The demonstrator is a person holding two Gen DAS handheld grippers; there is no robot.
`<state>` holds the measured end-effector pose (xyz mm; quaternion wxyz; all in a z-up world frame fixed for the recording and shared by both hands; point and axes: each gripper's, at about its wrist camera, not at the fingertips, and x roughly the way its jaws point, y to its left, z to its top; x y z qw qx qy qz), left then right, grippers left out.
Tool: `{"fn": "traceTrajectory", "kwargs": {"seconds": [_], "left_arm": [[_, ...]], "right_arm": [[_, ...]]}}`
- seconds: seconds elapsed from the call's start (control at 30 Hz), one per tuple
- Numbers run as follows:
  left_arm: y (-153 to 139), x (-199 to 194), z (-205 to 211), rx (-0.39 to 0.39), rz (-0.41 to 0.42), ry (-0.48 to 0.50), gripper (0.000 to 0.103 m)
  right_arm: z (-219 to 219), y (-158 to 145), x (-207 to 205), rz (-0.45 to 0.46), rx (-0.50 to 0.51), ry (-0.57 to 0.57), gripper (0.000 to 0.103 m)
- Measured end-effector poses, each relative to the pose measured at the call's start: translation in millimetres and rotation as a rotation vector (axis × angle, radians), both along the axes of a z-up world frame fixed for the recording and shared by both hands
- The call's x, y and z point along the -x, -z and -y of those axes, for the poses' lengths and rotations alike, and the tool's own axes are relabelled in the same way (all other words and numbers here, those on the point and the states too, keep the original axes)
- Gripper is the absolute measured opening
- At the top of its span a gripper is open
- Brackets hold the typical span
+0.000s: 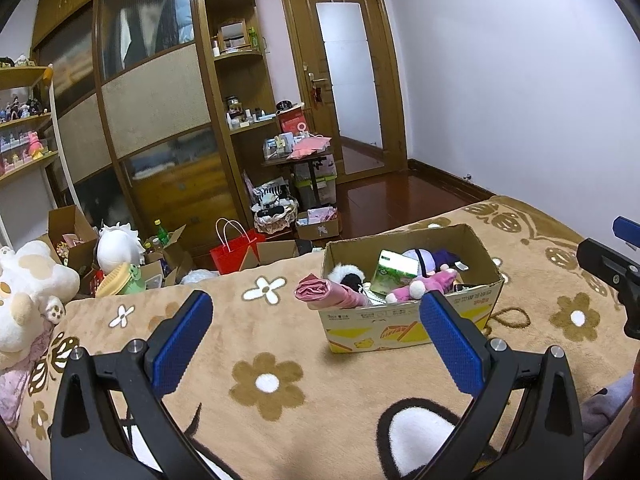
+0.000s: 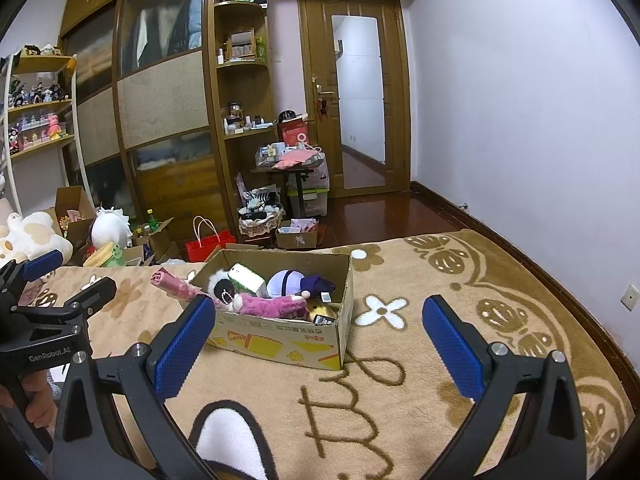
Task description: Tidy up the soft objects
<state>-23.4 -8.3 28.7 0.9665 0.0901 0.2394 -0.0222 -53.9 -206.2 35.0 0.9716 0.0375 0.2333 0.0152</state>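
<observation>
On the bed (image 1: 280,392), under a tan flowered blanket, a cardboard box (image 1: 408,320) sits between the two tools and already holds most of the soft things. Going left to right: a big cream plush (image 1: 28,292) rests at the bed's far left edge, well apart from the box; a rolled pink cloth (image 1: 328,292) hangs over the box's left rim; inside lie a black-and-white plush (image 1: 350,274), a green carton (image 1: 394,270), a pink plush (image 1: 424,284) and a purple plush (image 2: 294,282).

The likely trouble is the pink cloth: it overhangs the rim, so a nudge to the light box could tip it out onto the blanket.

The left hand-held gripper (image 1: 316,340) is spread wide, holding and touching nothing. The right hand-held gripper (image 2: 320,344) is likewise wide and empty, hovering above the blanket just before the box.
</observation>
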Motion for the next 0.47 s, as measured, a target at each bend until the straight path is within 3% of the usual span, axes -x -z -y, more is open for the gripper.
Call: {"fn": "traceTrajectory", "kwargs": {"seconds": [0.47], "left_arm": [[3.1,-1.0,-0.3,-0.005,-0.012,0.011,0.102]], "right_arm": [[6.4,3.4,-0.1,0.0,0.001,0.003,0.103]]}}
